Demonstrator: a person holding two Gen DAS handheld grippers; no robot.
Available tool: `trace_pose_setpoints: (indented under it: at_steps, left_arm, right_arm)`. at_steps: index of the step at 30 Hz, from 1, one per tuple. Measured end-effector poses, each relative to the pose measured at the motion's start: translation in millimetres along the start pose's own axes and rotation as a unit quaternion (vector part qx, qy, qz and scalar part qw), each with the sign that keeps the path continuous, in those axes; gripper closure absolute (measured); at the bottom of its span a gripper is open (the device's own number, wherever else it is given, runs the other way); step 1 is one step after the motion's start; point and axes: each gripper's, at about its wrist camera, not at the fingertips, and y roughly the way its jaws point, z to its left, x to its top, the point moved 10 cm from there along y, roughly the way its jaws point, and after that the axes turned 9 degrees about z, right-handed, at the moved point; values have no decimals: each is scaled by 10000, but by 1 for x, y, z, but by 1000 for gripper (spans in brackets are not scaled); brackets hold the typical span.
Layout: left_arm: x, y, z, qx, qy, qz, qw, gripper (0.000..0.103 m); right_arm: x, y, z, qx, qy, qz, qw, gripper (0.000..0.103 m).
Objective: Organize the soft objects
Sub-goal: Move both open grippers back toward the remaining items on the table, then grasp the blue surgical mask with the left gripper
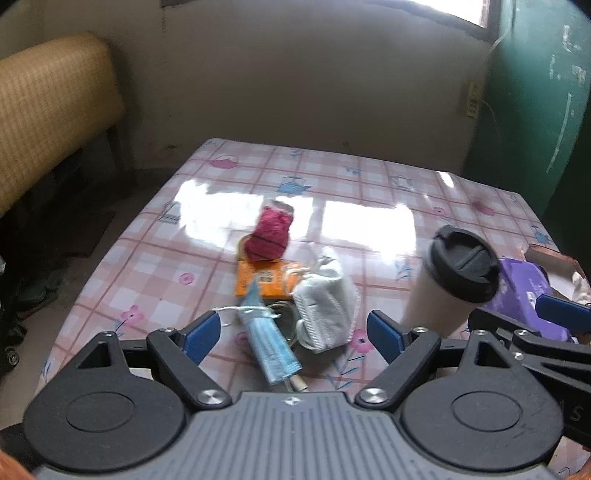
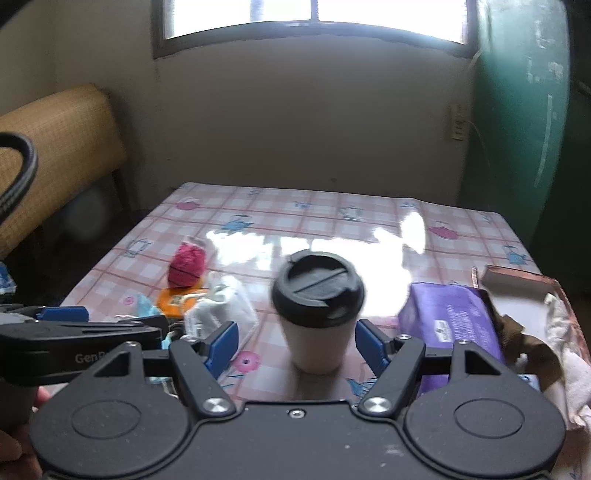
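Probably light and limp: blue mask between wide-open left gripper, best pinched mid-fold, not by loops; right gripper wide, flanking cup.

a white paper cup with a black plastic lid stood upright on the glossy pink checked tablecloth with teapot prints. a flat orange packet lay on the same cloth, well left of the cup. beyond the table rose a cream wall under a bright window, with a tan woven headboard at left and a green door at right.
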Motion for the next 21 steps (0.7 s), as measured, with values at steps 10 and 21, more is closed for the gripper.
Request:
trace_pose_setpoints:
  at_steps: [10,21]
  left_arm:
    - [-17,22,69,291,-578,101,9979,12]
    - [-15,77,62,172,-471,47,9987,9]
  right_arm:
    - [-8,11,44,478,-364,66,9982,20]
    - [-17,27,43,597,-314,186,9975,20]
